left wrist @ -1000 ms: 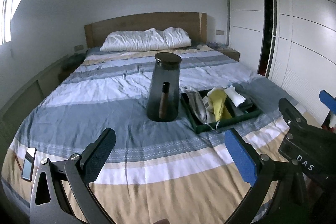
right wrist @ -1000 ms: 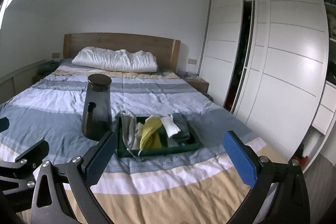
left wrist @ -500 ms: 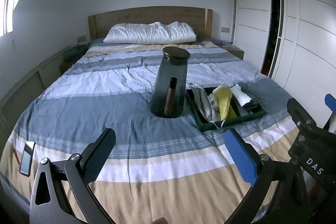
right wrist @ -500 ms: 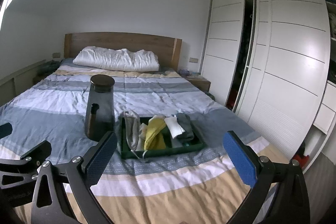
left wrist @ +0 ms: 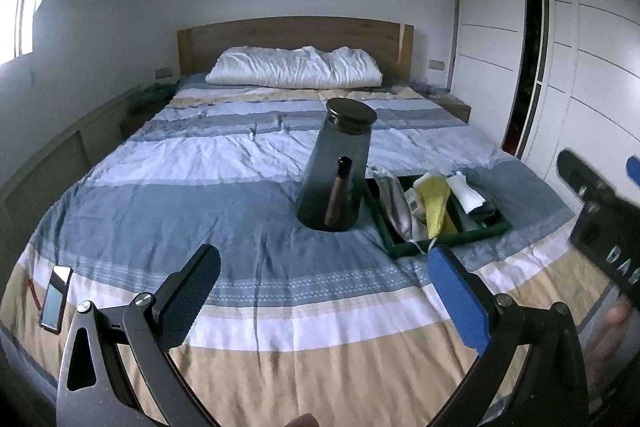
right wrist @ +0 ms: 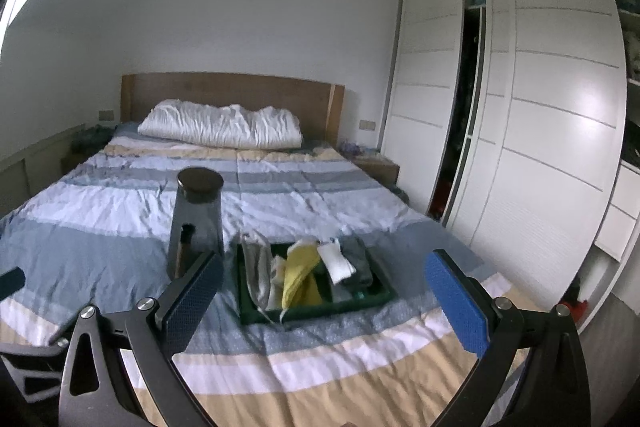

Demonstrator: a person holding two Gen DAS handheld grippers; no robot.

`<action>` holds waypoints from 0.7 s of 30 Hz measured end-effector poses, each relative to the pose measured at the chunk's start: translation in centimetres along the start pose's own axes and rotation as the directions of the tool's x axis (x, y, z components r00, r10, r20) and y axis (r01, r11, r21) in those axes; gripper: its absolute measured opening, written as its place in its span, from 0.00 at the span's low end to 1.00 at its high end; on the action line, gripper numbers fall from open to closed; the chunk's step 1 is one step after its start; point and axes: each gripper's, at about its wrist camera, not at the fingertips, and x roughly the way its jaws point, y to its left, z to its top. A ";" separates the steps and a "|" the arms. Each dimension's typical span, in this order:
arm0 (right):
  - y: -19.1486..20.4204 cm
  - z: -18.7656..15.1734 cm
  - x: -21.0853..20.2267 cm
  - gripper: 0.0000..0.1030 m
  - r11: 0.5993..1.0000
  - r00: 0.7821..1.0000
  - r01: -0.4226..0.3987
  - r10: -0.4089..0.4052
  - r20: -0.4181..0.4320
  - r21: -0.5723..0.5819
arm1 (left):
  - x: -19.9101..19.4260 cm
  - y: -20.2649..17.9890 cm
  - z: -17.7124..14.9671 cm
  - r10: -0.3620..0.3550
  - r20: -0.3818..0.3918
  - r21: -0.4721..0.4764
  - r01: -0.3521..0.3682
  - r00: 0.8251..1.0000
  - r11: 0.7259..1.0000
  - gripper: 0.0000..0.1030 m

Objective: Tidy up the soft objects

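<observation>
Soft objects: small cloth pieces bunched in a dark green tray (right wrist: pixel 312 311) near the foot edge of the bed (left wrist: pixel 200 187), toward its right side. Contents left to right: grey striped cloth (right wrist: pixel 256 271) draped over the tray's left rim, yellow cloth (right wrist: pixel 298 275) at the middle, white rolled piece (right wrist: pixel 338 261), dark grey folded piece (right wrist: pixel 360 259) at the right end. Loosely heaped rather than laid flat; whether already sorted into the tray or waiting to be taken out cannot be told.

Just beside the tray's left rim: dark tinted carafe (left wrist: pixel 338 167), upright, lidded, with a brown-handled item inside.

At the head edge: white pillow (left wrist: pixel 296 69) against a wooden headboard (left wrist: pixel 288 31). At the left foot corner: phone (left wrist: pixel 56 297) lying flat on the cover. Along the right of the bed: white wardrobe (right wrist: pixel 540 147), one door ajar.

Left gripper (left wrist: pixel 324 291): spread wide, empty, above the foot edge. Right gripper (right wrist: pixel 324 291): spread wide, empty, aimed at the tray.

Change over the last second: tray and carafe sit larger and nearer in both views than a second ago, contents unmoved; both grippers closing in on the tray. Judged meaning: approach toward the cloths, no piece gripped.
</observation>
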 end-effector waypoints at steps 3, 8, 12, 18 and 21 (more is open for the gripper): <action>0.0 0.5 -1.0 1.00 1.000 0.999 0.009 -0.009 0.053 0.000 | -0.3 0.2 0.3 0.002 0.012 -0.008 -0.002 1.000 1.000 0.99; 0.1 0.6 -2.5 1.00 1.000 0.993 0.019 -0.019 0.113 0.001 | -1.0 0.4 0.9 -0.006 0.036 -0.015 0.006 0.999 1.000 0.99; 0.2 0.2 -2.5 1.00 1.000 0.996 -0.003 0.002 0.094 0.008 | -1.5 0.3 1.1 -0.007 0.046 -0.005 0.007 0.999 1.000 0.99; 0.5 -2.9 -0.2 1.00 0.999 0.999 -0.035 0.035 -0.014 0.005 | -0.7 0.2 0.5 -0.003 0.017 0.005 0.003 1.000 1.000 0.99; 0.5 -4.8 0.6 1.00 0.999 0.997 -0.053 0.053 -0.050 0.012 | 0.1 0.0 -0.2 0.016 0.002 0.012 -0.016 1.000 1.000 0.99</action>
